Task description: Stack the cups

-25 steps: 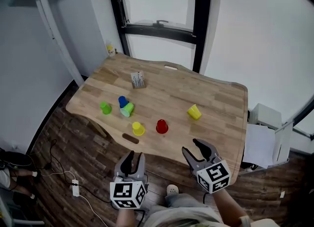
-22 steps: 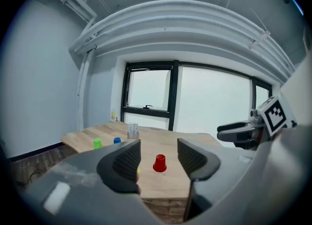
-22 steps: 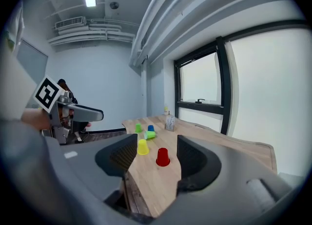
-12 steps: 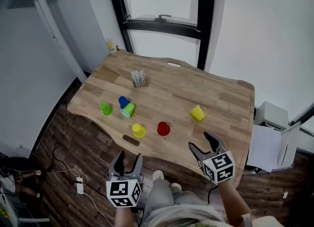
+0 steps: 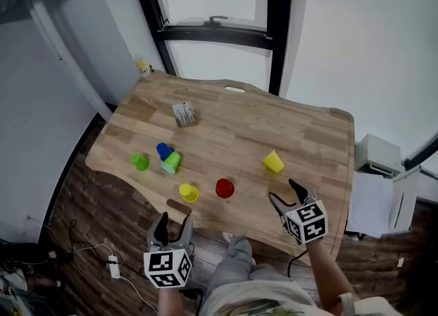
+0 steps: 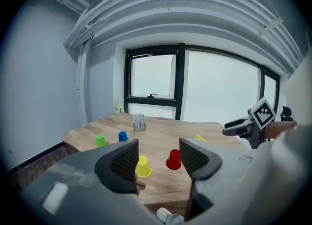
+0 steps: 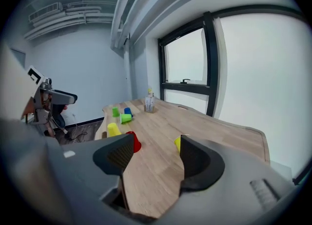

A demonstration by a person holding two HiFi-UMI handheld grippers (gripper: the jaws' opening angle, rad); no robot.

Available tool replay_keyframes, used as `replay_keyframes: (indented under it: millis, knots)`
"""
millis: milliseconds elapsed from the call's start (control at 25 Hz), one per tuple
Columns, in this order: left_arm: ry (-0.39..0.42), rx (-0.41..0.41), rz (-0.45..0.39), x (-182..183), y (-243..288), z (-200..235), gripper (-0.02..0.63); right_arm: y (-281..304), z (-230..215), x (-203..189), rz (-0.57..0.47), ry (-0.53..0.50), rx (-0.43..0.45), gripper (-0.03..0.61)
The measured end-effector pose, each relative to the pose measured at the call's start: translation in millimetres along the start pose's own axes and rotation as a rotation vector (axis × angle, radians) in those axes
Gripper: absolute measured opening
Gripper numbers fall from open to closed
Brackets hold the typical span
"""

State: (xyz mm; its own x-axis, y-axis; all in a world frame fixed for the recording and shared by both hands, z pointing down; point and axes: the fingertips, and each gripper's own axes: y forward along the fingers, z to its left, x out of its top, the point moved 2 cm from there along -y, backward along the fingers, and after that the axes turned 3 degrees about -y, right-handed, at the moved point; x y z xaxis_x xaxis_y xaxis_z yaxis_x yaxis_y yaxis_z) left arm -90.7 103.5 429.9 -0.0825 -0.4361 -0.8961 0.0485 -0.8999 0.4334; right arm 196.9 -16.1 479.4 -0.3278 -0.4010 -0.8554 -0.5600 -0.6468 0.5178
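Tall black-framed windows (image 5: pixel 219 7) close off the far side of the room, and dark plank flooring (image 5: pixel 82 239) runs beneath your wooden table (image 5: pixel 315 137), which fills the middle of the head view.

Your left gripper (image 5: pixel 174 224) hangs just off the near edge, over the floor. Its jaws have just been opening and stand well apart, with nothing between them. Your right gripper (image 5: pixel 285 193) sits over the near right part of the tabletop. Its jaws have also just been opening, and they are spread wide and empty.

A small card holder (image 5: pixel 183 113) stands upright towards the far left.

All six cups are separate, none stacked:
- The red cup (image 5: pixel 224 188) and a yellow cup (image 5: pixel 189 193) stand rim-down near the front edge, close together.
- Another yellow cup (image 5: pixel 273 162) lies tipped over to the right, nearest your right gripper.
- Further left, the blue cup (image 5: pixel 163 151) stands rim-down.
- A light green cup (image 5: pixel 171 163) lies on its side just beside the blue one.
- The green cup (image 5: pixel 139 162) stands alone at the left.

A tiny bottle (image 5: pixel 142 68) sits at the far corner.
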Motion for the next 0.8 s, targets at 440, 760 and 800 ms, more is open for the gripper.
replay_keyframes:
  millis: [440,760,800]
  knots:
    - [-0.008,0.008,0.060,5.3,55.2,36.4,0.264,66.3,-52.1,-21.6,0.144,0.036,-0.035,0.305]
    - [-0.019,0.007,0.114,-6.0,80.2,54.1,0.264,118.5,-79.1,-51.5,0.278,0.031,-0.023,0.308]
    - [-0.019,0.008,0.119,-6.6,82.9,56.4,0.264,123.8,-82.6,-55.1,0.293,0.028,-0.026,0.308]
